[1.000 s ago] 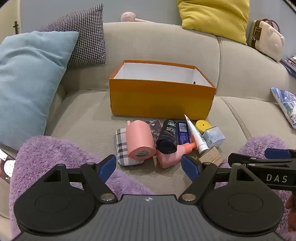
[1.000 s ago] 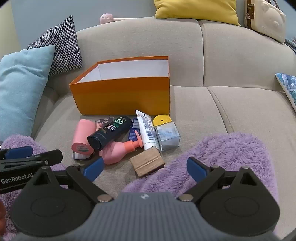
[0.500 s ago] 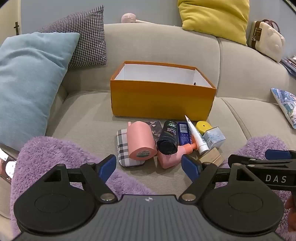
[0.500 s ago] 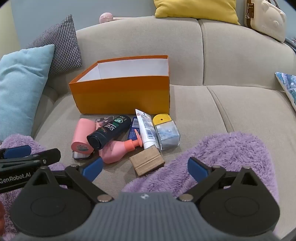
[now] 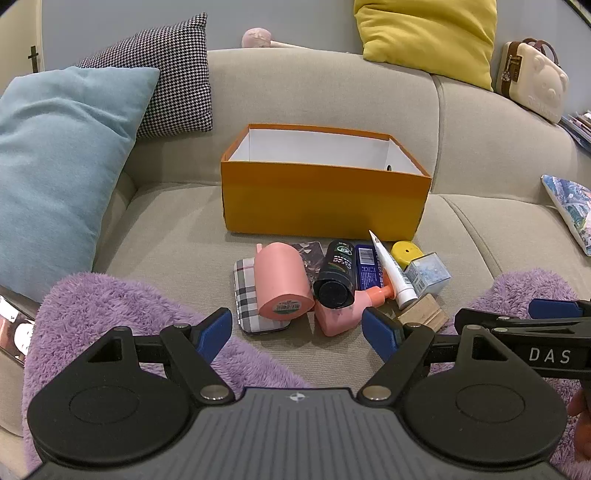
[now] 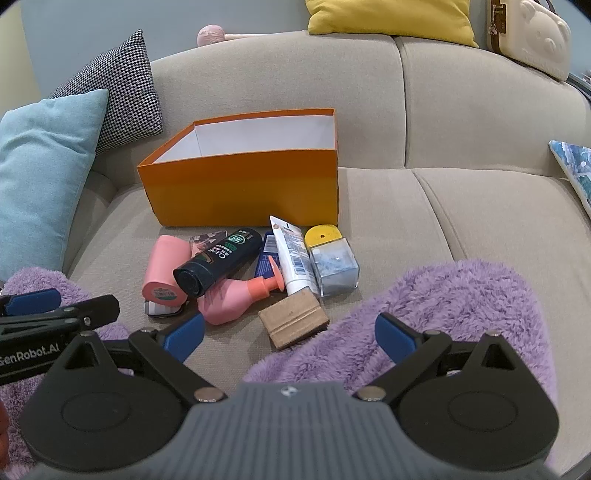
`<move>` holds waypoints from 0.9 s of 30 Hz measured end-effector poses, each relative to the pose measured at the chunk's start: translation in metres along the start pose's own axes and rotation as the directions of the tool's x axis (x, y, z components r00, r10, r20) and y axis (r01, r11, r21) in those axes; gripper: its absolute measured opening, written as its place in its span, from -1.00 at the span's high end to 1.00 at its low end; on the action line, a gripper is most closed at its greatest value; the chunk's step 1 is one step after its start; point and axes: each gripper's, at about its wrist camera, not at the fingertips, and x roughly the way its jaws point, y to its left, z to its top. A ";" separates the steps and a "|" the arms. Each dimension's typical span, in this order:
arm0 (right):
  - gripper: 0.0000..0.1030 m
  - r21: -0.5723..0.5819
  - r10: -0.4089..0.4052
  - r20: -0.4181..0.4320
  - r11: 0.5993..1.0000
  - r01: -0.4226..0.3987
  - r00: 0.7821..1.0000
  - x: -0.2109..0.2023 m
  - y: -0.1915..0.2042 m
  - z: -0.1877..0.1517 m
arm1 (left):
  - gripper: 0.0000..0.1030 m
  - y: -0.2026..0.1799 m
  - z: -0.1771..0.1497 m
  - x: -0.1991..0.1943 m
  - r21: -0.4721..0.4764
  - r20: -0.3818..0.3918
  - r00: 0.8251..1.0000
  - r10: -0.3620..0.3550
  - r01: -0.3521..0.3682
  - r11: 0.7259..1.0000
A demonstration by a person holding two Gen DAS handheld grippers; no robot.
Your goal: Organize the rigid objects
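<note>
A beige sofa [image 5: 177, 236] fills both views, grey wall behind it. Four cushions on show: one light blue [image 5: 55, 155], one houndstooth [image 5: 173, 74], one yellow [image 5: 428, 33] up on the backrest, and a patterned blue one [image 5: 569, 210] at the far right edge. One cream bear-faced case [image 5: 532, 81] sits on the backrest too. Purple fluffy fabric [image 6: 424, 317] spreads across the near foreground on both sides.

One orange box [image 5: 321, 199], open-topped and white inside, stands on the seat. Right in front of it lies the clutter, all touching or overlapping: one pink cylinder [image 5: 282, 284] on its side across a plaid case [image 5: 245, 295]; one dark bottle [image 6: 218, 262] reading "CLEAR", resting over one pink pump bottle [image 6: 236, 299]; one dark blue pack [image 5: 365, 269] with a barcode; one white tube [image 6: 293, 254]; one clear cube [image 6: 334, 267]; one yellow disc [image 6: 323, 234] behind it; one brown wooden block [image 6: 293, 323] nearest the camera.

Left tongs [image 5: 297, 330] spread wide, nothing between them, hovering just short of the pile. Right tongs [image 6: 290, 336] also wide apart and empty, above the block and purple fabric. Each shows in the other's view: "GenRobot.AI" on the left, "DAS" on the right.
</note>
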 end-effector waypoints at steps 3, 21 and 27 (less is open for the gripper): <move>-0.91 0.001 0.000 0.000 1.000 0.000 1.000 0.000 0.000 0.000 | -0.82 0.000 0.001 -0.003 0.002 0.000 1.000 0.000 0.000 1.000; -0.92 0.007 0.001 -0.003 1.000 -0.001 1.000 0.000 0.000 -0.002 | -0.82 0.003 0.006 -0.004 0.005 0.011 1.000 0.003 -0.003 1.000; -0.92 0.011 0.003 -0.006 1.000 -0.003 1.000 0.000 0.000 -0.002 | -0.82 0.004 0.006 -0.005 0.009 0.015 1.000 0.006 -0.006 1.000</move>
